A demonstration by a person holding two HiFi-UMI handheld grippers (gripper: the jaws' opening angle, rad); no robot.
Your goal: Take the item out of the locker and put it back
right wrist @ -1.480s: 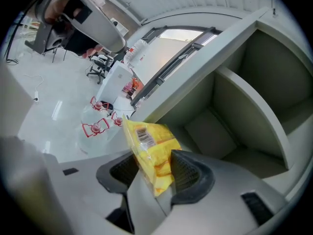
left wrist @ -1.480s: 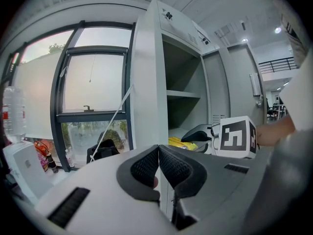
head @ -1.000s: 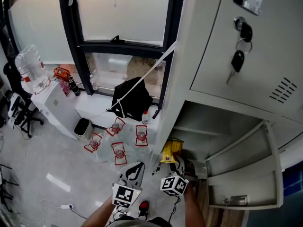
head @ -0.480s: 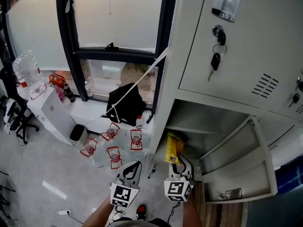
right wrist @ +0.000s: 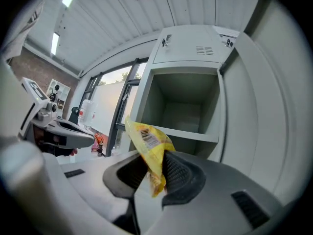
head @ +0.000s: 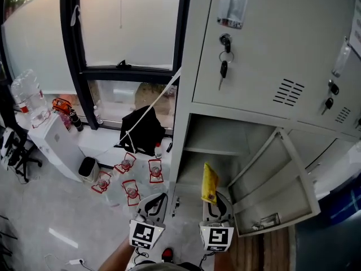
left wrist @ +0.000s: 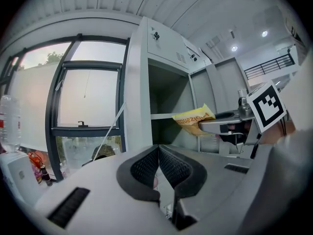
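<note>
My right gripper [right wrist: 155, 168] has hold of the yellow packet [right wrist: 148, 140]. The two dark pads squeeze its lower end, and the rest of it sticks up and leans over to the left. It has a bar code on it.

The packet is out in front of the open locker [head: 254, 95], just by the low box with the open door [head: 276, 188]. That box looks bare inside, with one shelf [right wrist: 188, 135] across it.

My left gripper [left wrist: 159, 154] holds nothing – its pads are pressed together. It hangs to the left of the other one, a little apart, with its tip toward the window [head: 130, 27].

A bunch of keys [head: 224, 66] hangs from the door above – that door is closed. A black bag [head: 141, 131] sits under the window. Some small bottles [head: 131, 189] with red on them are on the floor near it.
</note>
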